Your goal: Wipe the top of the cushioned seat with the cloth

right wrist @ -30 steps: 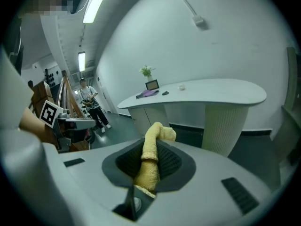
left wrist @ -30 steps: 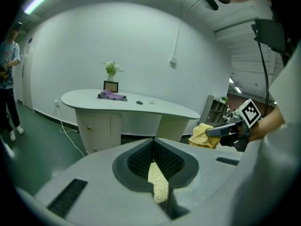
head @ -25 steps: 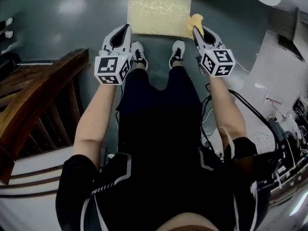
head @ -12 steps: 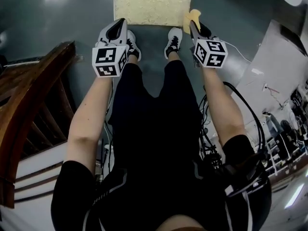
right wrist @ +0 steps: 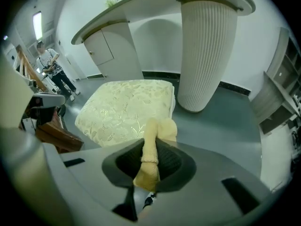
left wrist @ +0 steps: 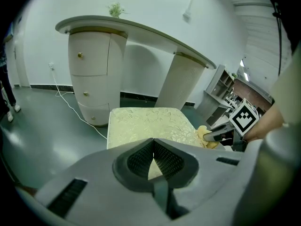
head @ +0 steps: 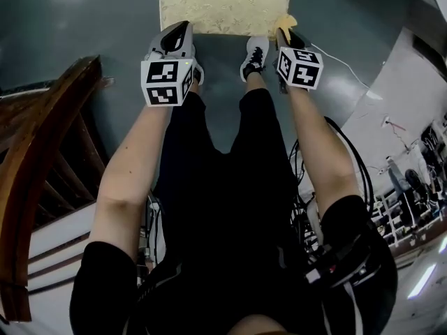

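1. The cushioned seat (head: 223,5) is the big pale yellow square on the grey floor (head: 91,40), just past the person's shoes. It is low down. The wipe could go wrong if the cloth only rubs the near edge and misses the top.
2. Both arms reach straight out and down toward the seat, side by side.
3. The left gripper (left wrist: 153,147) has its jaws pressed together with nothing in them. It hangs near the seat's left front corner.
4. The right gripper (right wrist: 151,149) squeezes the yellow cloth (right wrist: 153,142) tight.
5. The cloth sits by the seat's right front corner. I cannot tell if it touches. Only a thin fold is pinched, so a hard rub might pull it out.
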A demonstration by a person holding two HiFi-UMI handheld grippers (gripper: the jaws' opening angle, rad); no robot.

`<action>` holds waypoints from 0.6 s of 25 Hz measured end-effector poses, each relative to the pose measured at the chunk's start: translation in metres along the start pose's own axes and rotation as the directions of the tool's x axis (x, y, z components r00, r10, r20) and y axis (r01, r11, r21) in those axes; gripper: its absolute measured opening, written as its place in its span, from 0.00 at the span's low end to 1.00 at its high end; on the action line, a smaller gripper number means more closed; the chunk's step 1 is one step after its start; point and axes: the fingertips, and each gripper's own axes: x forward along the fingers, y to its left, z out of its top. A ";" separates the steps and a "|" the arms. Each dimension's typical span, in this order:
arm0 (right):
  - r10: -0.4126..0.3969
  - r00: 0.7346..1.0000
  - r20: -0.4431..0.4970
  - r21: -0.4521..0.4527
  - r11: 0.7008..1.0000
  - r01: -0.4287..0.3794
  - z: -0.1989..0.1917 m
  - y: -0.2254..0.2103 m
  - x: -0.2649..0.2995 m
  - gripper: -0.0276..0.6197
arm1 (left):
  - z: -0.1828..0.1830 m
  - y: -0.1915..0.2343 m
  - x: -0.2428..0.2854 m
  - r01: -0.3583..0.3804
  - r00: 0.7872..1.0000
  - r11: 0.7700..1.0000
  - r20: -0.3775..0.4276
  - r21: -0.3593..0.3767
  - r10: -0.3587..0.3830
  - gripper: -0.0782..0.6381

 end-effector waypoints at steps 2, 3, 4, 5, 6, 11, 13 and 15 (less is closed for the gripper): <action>0.003 1.000 -0.005 0.031 1.000 -0.003 -0.006 0.001 0.008 0.14 | -0.005 0.003 0.005 0.000 1.000 1.000 -0.011 0.004 0.000 0.12; 0.005 1.000 0.001 0.052 0.999 -0.005 -0.007 0.003 0.010 0.14 | -0.008 0.005 0.006 0.001 1.000 1.000 -0.015 0.006 -0.001 0.12; 0.004 1.000 0.007 0.067 0.998 -0.005 -0.007 0.004 0.011 0.14 | -0.010 0.007 0.006 0.003 1.000 1.000 -0.018 0.005 -0.003 0.12; 0.000 1.000 0.008 0.072 0.997 -0.001 -0.007 0.005 0.011 0.14 | -0.012 0.009 0.007 0.005 1.000 1.000 -0.021 0.004 -0.005 0.12; -0.005 1.000 0.004 0.067 0.998 0.005 -0.007 0.006 0.012 0.14 | -0.014 0.011 0.007 0.006 1.000 1.000 -0.023 0.002 -0.006 0.12; -0.025 1.000 -0.016 0.070 0.997 0.026 -0.003 0.012 0.013 0.14 | -0.021 0.026 0.003 0.003 1.000 1.000 -0.027 -0.015 -0.003 0.12; -0.033 0.999 -0.008 0.083 0.996 0.034 -0.003 0.016 0.012 0.14 | -0.024 0.032 0.000 0.003 1.000 1.000 -0.028 -0.018 -0.004 0.12; -0.051 0.999 -0.003 0.091 0.994 0.051 -0.002 0.020 0.013 0.14 | -0.028 0.037 -0.003 0.004 1.000 1.000 -0.029 -0.021 -0.005 0.12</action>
